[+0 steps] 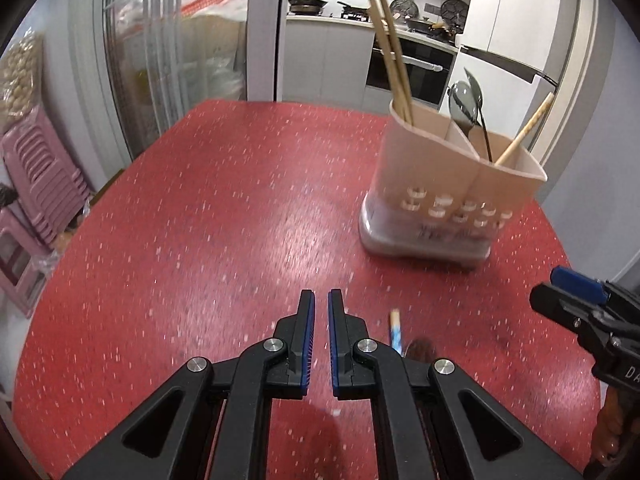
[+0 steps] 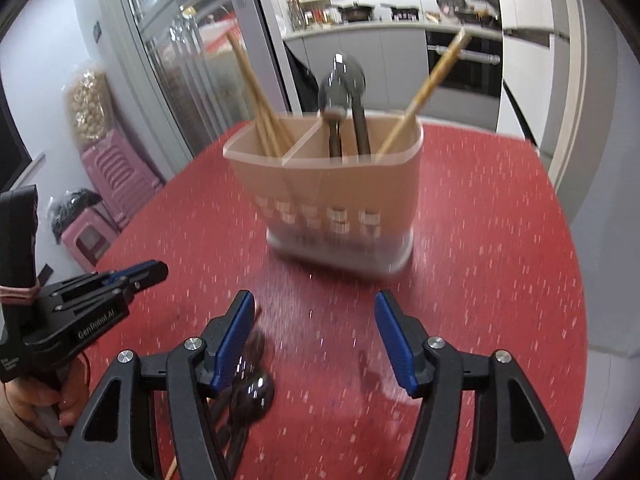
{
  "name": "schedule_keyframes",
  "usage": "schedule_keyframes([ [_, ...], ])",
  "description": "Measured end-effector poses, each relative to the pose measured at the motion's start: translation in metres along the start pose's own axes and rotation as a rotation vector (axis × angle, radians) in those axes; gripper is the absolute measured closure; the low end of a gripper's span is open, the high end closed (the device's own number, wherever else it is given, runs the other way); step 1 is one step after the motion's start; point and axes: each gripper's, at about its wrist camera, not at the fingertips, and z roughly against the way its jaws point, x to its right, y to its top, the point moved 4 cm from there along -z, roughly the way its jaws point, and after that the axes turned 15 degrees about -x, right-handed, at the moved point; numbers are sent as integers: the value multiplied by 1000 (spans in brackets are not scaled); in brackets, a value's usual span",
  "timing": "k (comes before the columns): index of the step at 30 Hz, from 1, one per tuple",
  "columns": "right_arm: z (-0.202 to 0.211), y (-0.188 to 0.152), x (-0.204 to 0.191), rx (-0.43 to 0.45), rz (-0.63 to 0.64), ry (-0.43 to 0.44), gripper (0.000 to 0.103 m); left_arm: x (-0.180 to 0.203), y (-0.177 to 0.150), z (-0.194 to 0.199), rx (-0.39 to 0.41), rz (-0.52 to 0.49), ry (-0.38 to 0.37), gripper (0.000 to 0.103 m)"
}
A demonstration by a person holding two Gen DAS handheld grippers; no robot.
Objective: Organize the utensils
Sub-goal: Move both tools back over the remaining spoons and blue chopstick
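Looking along my left claw (image 1: 321, 300), I see its two blue pads pressed almost together with only a thin slit between them. Nothing is pinched there. It hangs over the red speckled desk (image 1: 200, 220) and touches no utensil.

My right claw (image 2: 314, 308) is spread wide, and no earlier picture is needed to see that its pads grip nothing; only bare desk shows in the gap. Just beside its left finger (image 2: 236, 332), some dark spoons (image 2: 252, 384) lie flat on the desk. They are blurred, so I cannot count them. Their round bowls point up toward the holder and their handles run back under the claw.

The beige holder (image 2: 332, 184) stands upright on the desk, ahead of both claws. A wall inside splits it into parts. In the left part, several wooden chopsticks (image 2: 256, 92) stand with their tips up, leaning to the left. In the next part, two dark spoons (image 2: 340, 84) stand with bowls up and handles down. One more chopstick (image 2: 432, 84) leans out to the right.

From the left view, a small stick with a pale and blue end (image 1: 395, 330) lies on the desk, just right of my left claw, its long side running away from me.
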Motion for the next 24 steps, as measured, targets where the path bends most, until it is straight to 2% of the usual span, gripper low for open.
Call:
schedule_keyframes([
  [3,-4,-13,1,-42,-22,6,37,-3,-13,-2,-14,9,-11,71],
  [4,-5,-16,0,-55,-30,9,37,-3,-17,-3,-18,7,-10,52],
  [6,-9,-22,0,-84,-46,11,37,-3,-25,-5,-30,7,10,0],
  [8,-12,-29,-1,-111,-61,20,37,-2,-34,-4,-8,-5,25,0],
  [15,-22,-59,-8,-218,-89,8,37,-6,-56,-24,-87,-44,17,0],
  [21,-30,-85,-23,-301,-53,-9,37,-16,-67,-36,-138,-41,-7,0],
  [24,-37,-96,-34,-334,-14,-36,37,-18,-72,-35,-138,-39,9,0],
])
